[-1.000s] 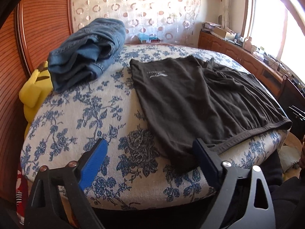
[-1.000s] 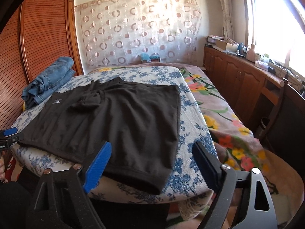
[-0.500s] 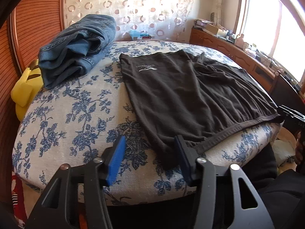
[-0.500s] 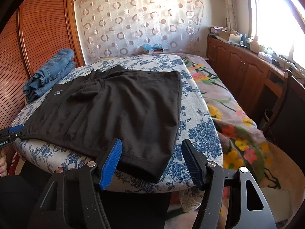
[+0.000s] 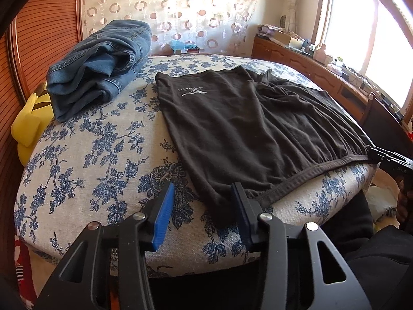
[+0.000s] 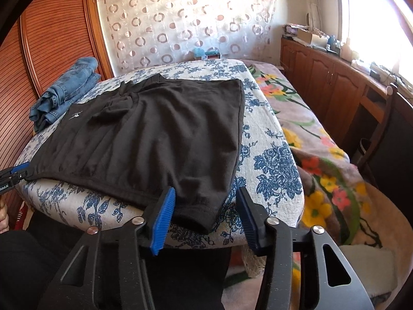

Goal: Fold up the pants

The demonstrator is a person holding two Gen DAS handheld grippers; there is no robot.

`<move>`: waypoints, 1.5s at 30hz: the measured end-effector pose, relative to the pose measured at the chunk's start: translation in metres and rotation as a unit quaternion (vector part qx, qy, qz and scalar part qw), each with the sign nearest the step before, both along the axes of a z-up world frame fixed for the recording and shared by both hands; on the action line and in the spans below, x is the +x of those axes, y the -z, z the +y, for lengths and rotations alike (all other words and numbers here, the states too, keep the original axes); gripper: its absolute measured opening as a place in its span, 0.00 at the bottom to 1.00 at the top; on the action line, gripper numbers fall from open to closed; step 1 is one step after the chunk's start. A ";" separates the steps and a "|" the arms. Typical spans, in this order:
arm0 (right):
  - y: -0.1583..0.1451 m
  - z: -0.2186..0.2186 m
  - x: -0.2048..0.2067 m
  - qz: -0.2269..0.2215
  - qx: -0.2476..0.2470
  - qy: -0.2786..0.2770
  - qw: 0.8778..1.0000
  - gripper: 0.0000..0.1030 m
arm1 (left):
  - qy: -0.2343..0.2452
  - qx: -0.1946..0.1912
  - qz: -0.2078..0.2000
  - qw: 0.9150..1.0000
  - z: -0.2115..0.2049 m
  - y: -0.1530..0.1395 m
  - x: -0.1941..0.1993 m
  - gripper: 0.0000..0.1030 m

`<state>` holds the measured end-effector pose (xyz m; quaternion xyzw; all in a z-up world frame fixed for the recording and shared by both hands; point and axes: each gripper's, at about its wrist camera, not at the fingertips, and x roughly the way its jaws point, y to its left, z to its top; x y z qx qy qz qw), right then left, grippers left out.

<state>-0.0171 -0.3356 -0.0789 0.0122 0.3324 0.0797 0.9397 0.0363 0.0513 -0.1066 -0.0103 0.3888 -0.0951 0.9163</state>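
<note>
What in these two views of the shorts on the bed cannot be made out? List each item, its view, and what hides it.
- Print on the shorts: left view, lettering too small to read.
- Near corner of the shorts: left view, behind the left gripper, whose jaws are closing; contact unclear.
- Items on the counter: right view, washed out by window glare.
- Yellow thing: left view, partly under the jeans.
- Floor: both views, hidden by the bed.

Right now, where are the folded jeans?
The folded jeans lie at the far left of the floral bedspread in both views, beside the wooden wardrobe, apart from the black pants.
</note>
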 end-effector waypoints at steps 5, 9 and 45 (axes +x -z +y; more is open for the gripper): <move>-0.003 0.001 0.000 -0.001 0.008 -0.009 1.000 0.15 | 0.010 -0.009 -0.001 1.000 -0.001 -0.001 0.000 0.31; -0.010 0.002 0.002 -0.014 0.021 -0.019 1.000 0.08 | 0.011 -0.017 -0.001 1.000 -0.001 -0.001 -0.001 0.21; -0.055 0.116 0.056 -0.074 0.044 -0.211 0.974 0.06 | -0.005 -0.039 -0.007 0.999 0.019 -0.013 -0.004 0.19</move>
